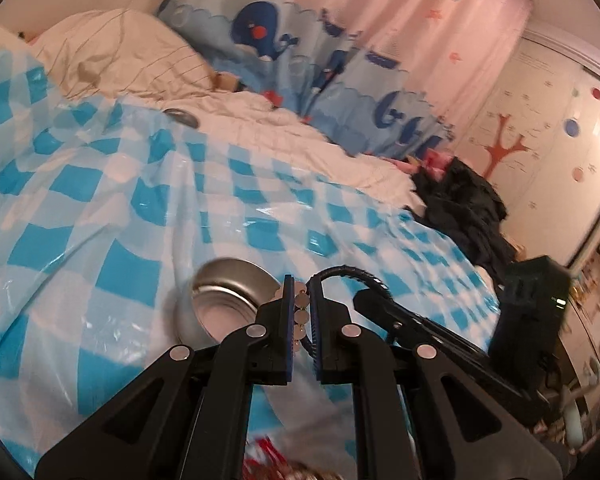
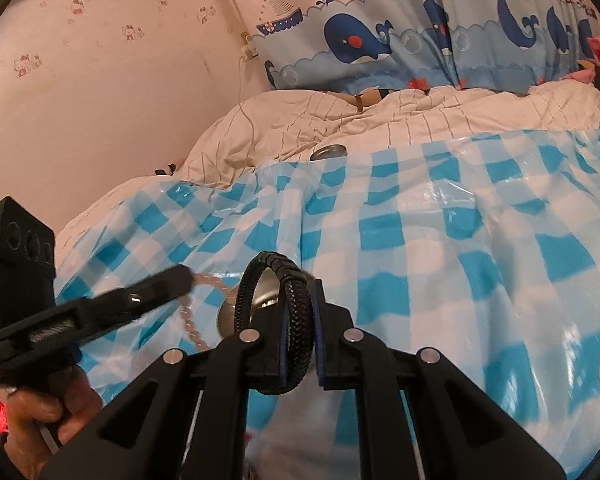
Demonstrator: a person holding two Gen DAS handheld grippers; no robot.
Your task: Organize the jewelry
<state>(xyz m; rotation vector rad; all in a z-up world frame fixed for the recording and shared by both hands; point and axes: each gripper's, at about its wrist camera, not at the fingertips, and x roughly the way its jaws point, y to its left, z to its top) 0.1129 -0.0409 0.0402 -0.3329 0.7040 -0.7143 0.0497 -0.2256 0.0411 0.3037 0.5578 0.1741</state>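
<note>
My left gripper (image 1: 301, 312) is shut on a chain of small pale discs (image 1: 300, 314), a bracelet that hangs between its pads. A round metal tin (image 1: 224, 304) stands open on the blue-checked sheet (image 1: 100, 208) just left of the fingers. My right gripper (image 2: 300, 320) is shut on a black braided leather bracelet (image 2: 296, 320), whose loop rises above the fingertips. In the right wrist view the left gripper (image 2: 182, 276) enters from the left, with the disc chain (image 2: 190, 316) trailing blurred from it over the tin (image 2: 230, 314). The right gripper (image 1: 380, 304) also shows in the left wrist view.
The sheet covers a bed with a rumpled cream duvet (image 2: 380, 128). A metal lid (image 1: 182, 117) lies at the sheet's far edge, also in the right wrist view (image 2: 329, 152). Whale-print curtains (image 2: 380, 40) hang behind. Dark clothes (image 1: 464, 208) lie at the right.
</note>
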